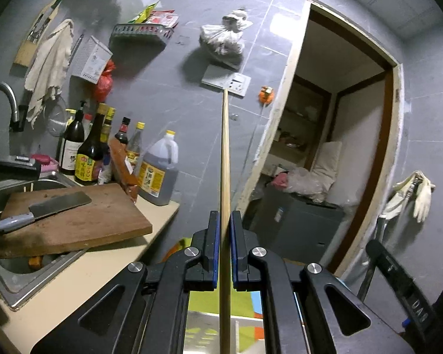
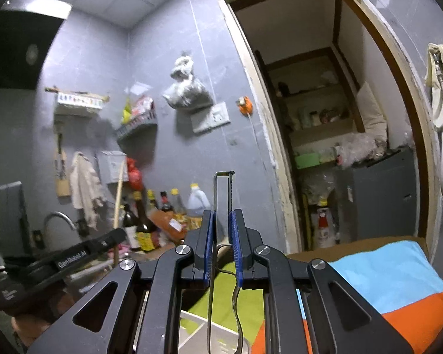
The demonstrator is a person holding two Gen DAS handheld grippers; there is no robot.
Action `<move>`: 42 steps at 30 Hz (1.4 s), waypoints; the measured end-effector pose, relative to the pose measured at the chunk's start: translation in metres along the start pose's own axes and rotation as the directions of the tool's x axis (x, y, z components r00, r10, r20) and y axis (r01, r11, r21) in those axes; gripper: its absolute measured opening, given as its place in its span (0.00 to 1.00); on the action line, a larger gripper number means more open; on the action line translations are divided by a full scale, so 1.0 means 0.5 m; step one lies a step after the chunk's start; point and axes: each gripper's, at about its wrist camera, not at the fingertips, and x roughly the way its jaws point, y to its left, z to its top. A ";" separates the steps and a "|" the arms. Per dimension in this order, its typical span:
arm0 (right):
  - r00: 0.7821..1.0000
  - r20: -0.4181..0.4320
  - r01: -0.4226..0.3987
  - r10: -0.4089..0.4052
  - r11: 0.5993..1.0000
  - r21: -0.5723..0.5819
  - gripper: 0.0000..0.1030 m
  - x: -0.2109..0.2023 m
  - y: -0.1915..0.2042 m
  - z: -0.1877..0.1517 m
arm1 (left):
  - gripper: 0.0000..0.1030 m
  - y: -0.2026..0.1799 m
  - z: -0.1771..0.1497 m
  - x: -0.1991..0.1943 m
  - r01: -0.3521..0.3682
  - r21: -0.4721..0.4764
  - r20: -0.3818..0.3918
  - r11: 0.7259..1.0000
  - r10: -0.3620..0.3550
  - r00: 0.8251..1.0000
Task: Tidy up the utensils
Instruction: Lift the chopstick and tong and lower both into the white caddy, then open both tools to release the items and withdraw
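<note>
Left gripper (image 1: 225, 221), lower centre of its frame: jaws pressed together on a thin wooden stick (image 1: 225, 147), probably a chopstick, which runs straight up the middle and out past the fingertips toward the wall socket. Held along its length and near level, likely so it carries without swinging.

Right gripper (image 2: 223, 221), lower centre of its frame: jaws pinching a metal peeler (image 2: 223, 188), blade frame poking up beyond the pads, wavy handle trailing down between the fingers. A grip on the narrow neck keeps the blade clear of the pads.

Both utensils are lifted in the air, off any surface.

In the left view, a cutting board (image 1: 82, 221) lies across the sink (image 1: 17, 283) at lower left with a cleaver (image 1: 44, 209) flat on it; sauce bottles (image 1: 88, 147) crowd the wall behind.

A bright patterned cloth (image 2: 384, 274) fills the lower right of the right view.

Judgement: each hand carries one item to a sorting spot; no holder is visible yet.
</note>
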 end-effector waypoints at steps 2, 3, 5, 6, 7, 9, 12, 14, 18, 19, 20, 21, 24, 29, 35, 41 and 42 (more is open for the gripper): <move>1.000 -0.010 -0.001 0.001 1.000 0.004 0.10 0.010 -0.003 -0.019 | 0.05 0.006 -0.011 0.007 -0.014 -0.002 0.006 1.000 0.014 1.000; 1.000 -0.018 -0.007 0.007 1.000 0.008 0.10 0.017 -0.004 -0.030 | 0.05 0.008 -0.019 0.010 -0.023 0.001 0.008 1.000 0.023 1.000; 0.999 -0.029 -0.016 0.017 1.000 0.011 0.10 0.022 -0.004 -0.042 | 0.05 0.008 -0.033 0.011 -0.036 0.009 0.013 0.999 0.036 0.999; 0.999 -0.032 -0.023 0.023 1.000 0.008 0.10 0.024 -0.001 -0.047 | 0.05 0.007 -0.039 0.012 -0.042 0.012 0.016 0.999 0.042 0.999; 0.999 -0.032 -0.030 0.030 1.000 0.003 0.10 0.023 0.001 -0.051 | 0.05 0.008 -0.045 0.011 -0.045 0.013 0.019 0.999 0.045 0.999; 0.999 -0.037 -0.035 0.035 0.999 -0.009 0.10 0.021 0.005 -0.057 | 0.05 0.008 -0.059 0.011 -0.052 0.015 0.017 0.999 0.052 0.998; 0.998 -0.058 -0.038 0.037 0.999 -0.021 0.10 0.021 0.008 -0.065 | 0.05 0.006 -0.074 0.009 -0.059 0.026 0.006 0.998 0.059 0.998; 0.996 -0.081 -0.038 0.036 0.999 -0.025 0.10 0.022 0.008 -0.071 | 0.05 0.003 -0.083 0.006 -0.057 0.038 -0.010 0.998 0.058 0.998; 0.992 -0.122 -0.039 0.033 0.998 -0.043 0.11 0.017 0.009 -0.080 | 0.05 -0.006 -0.096 -0.002 -0.045 0.068 -0.059 0.997 0.049 0.997; 0.990 -0.134 -0.039 0.032 0.998 -0.046 0.11 0.017 0.009 -0.080 | 0.05 -0.006 -0.098 -0.003 -0.042 0.071 -0.071 0.997 0.047 0.996; 0.989 -0.144 -0.040 0.033 0.998 -0.045 0.11 0.017 0.010 -0.082 | 0.05 -0.006 -0.101 -0.004 -0.036 0.072 -0.088 0.997 0.042 0.995; 0.987 -0.159 -0.041 0.034 0.998 -0.041 0.11 0.016 0.009 -0.084 | 0.05 -0.005 -0.103 -0.006 -0.028 0.071 -0.105 0.997 0.035 0.994; 0.980 -0.195 -0.041 0.036 0.999 -0.025 0.11 0.013 0.003 -0.092 | 0.05 -0.002 -0.110 -0.007 -0.007 0.070 -0.157 0.998 0.018 0.987; 0.974 -0.221 -0.047 0.043 0.999 -0.014 0.19 -0.004 -0.008 -0.092 | 0.06 0.001 -0.115 -0.020 0.033 0.089 -0.213 0.995 -0.013 0.977; 0.973 -0.226 -0.046 0.044 0.999 -0.005 0.26 -0.020 -0.017 -0.088 | 0.18 0.009 -0.119 -0.044 0.069 0.064 -0.232 0.996 -0.052 0.971; 0.981 -0.191 -0.031 0.027 0.999 -0.018 0.42 -0.052 -0.026 -0.064 | 0.34 -0.008 -0.105 -0.079 0.091 0.059 -0.212 0.994 -0.077 0.974; 0.984 -0.180 -0.023 0.018 0.999 -0.026 0.46 -0.061 -0.029 -0.057 | 0.34 -0.015 -0.102 -0.085 0.091 0.067 -0.202 0.994 -0.076 0.977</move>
